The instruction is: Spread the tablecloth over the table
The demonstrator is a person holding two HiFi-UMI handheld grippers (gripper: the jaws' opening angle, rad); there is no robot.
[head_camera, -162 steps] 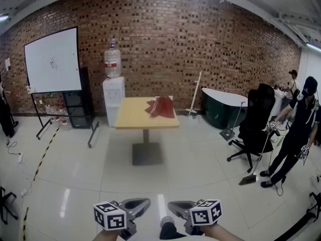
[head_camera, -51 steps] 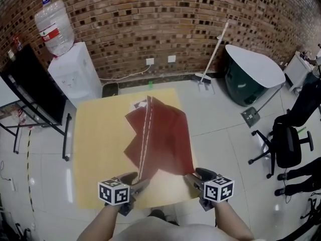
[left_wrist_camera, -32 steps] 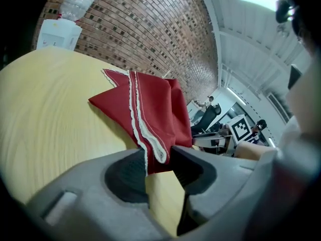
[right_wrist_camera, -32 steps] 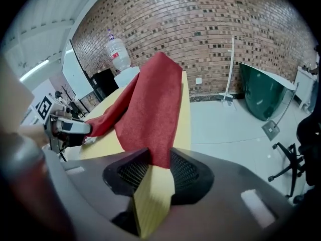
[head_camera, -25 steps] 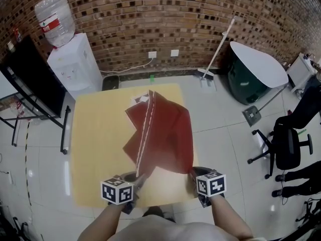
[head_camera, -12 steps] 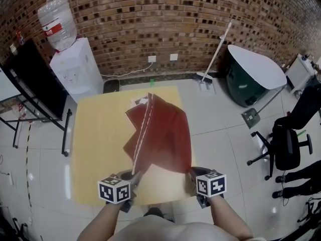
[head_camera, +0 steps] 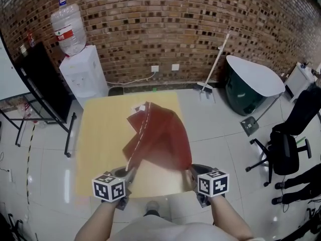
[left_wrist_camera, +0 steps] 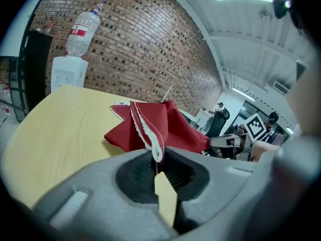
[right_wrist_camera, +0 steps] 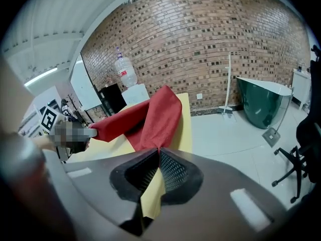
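Left gripper (head_camera: 129,173) and right gripper (head_camera: 192,171) clamp near corners of crumpled red fabric tablecloth (head_camera: 161,137), now lifted off square yellow worktop (head_camera: 100,134).

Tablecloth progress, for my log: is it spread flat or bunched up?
Bunched. The red tablecloth lies folded, covering only part of the table.

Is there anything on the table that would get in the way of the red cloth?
Nothing visible does. The table top is bare all around the tablecloth, and the left gripper and right gripper each pinch one of its near corners.
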